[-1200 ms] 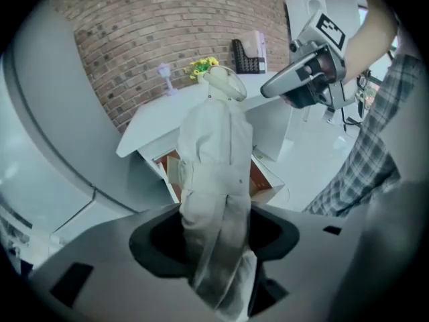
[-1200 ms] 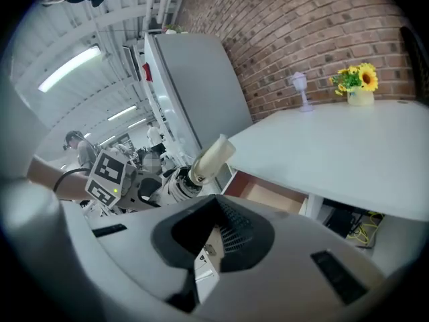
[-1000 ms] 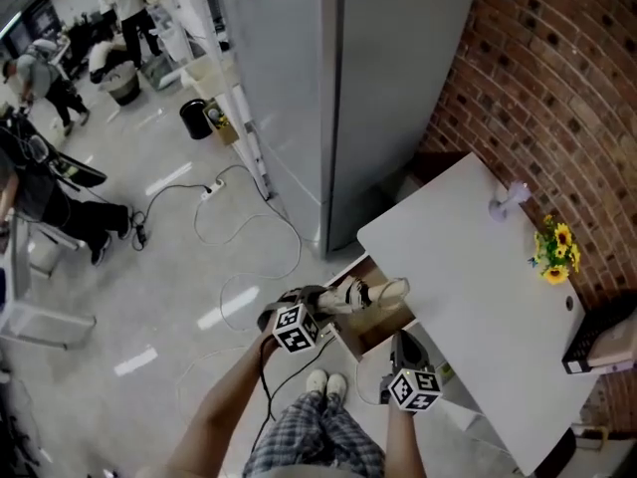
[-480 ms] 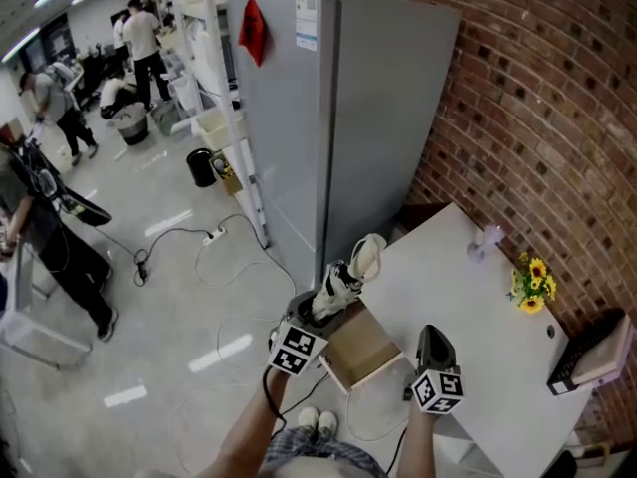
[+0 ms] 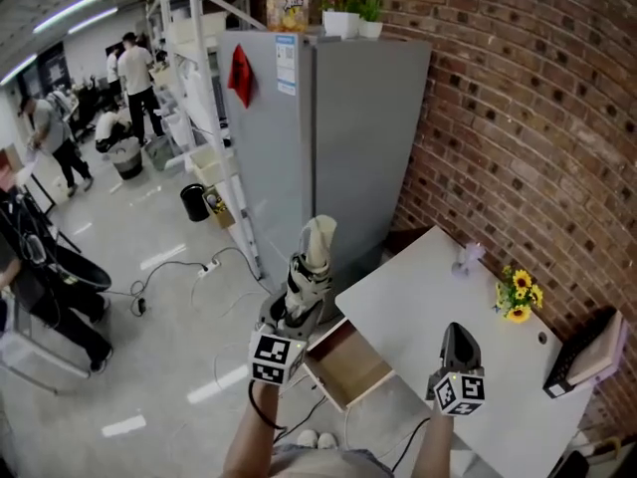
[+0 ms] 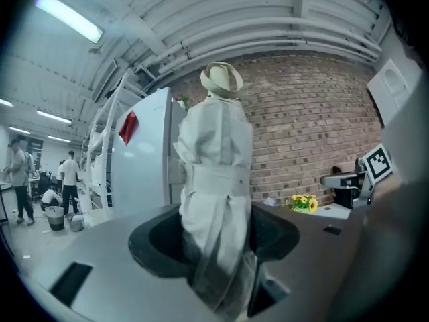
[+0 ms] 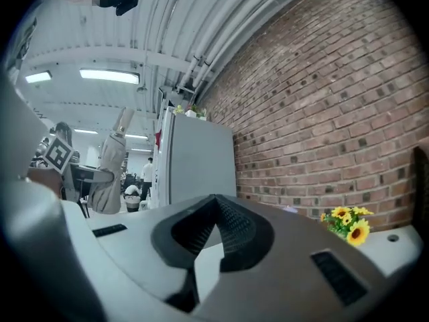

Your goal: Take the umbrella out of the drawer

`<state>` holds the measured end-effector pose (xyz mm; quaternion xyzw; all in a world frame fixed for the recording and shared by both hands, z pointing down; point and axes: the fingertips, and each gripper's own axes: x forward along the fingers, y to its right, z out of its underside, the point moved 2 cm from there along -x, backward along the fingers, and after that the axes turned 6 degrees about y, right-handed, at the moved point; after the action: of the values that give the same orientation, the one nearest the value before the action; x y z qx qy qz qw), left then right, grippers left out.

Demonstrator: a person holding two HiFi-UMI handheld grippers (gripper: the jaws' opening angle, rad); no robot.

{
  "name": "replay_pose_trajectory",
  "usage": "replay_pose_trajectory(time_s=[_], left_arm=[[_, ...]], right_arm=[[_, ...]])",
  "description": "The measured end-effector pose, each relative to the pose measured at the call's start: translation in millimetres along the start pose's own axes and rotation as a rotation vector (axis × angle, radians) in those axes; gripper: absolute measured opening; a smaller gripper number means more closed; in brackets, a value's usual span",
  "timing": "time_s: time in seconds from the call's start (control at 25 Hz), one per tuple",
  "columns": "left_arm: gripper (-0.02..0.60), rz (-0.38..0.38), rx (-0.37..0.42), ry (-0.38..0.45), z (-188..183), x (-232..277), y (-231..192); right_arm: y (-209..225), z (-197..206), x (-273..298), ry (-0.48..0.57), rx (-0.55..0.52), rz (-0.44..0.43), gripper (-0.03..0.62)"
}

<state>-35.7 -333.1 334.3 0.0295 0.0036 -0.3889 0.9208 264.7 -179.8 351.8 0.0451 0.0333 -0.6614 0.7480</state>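
Brick wall point(image 5: 518, 118), grey fridge point(image 5: 328, 137), white tabletop point(image 5: 418, 287). Left tool point(image 5: 291, 312) clenched on folded umbrella point(image 5: 311, 262), held upright, clear of the open drawer point(image 5: 348, 366). Right tool point(image 5: 458, 339) closed, empty. Risk: the grip sits low on soft fabric, so the umbrella could tip or slide out.

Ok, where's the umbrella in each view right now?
Head view: the umbrella stands upright at centre, just left of the open drawer.
Left gripper view: the umbrella fills the centre, gripped between the jaws.
Right gripper view: the umbrella is small, at far left.
Shared landmark: the sunflowers, at the right in all three views.
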Motion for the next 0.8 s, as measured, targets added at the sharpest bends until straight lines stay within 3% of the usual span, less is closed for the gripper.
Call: replay_pose_trajectory(time_s=[0.16, 0.28, 0.8], left_arm=[[0.259, -0.031, -0.005, 0.056, -17, -2, -11], [0.259, -0.044, -0.001, 0.050, -19, 0, -11], [0.261, -0.027, 0.016, 0.041, -9, 1, 2]], right_arm=[[23, -7, -9, 0.014, -0.016, 0.068, 0.018], [34, -15, -13, 0.035, -0.039, 0.094, 0.017], [31, -13, -16, 0.029, -0.054, 0.074, 0.017]])
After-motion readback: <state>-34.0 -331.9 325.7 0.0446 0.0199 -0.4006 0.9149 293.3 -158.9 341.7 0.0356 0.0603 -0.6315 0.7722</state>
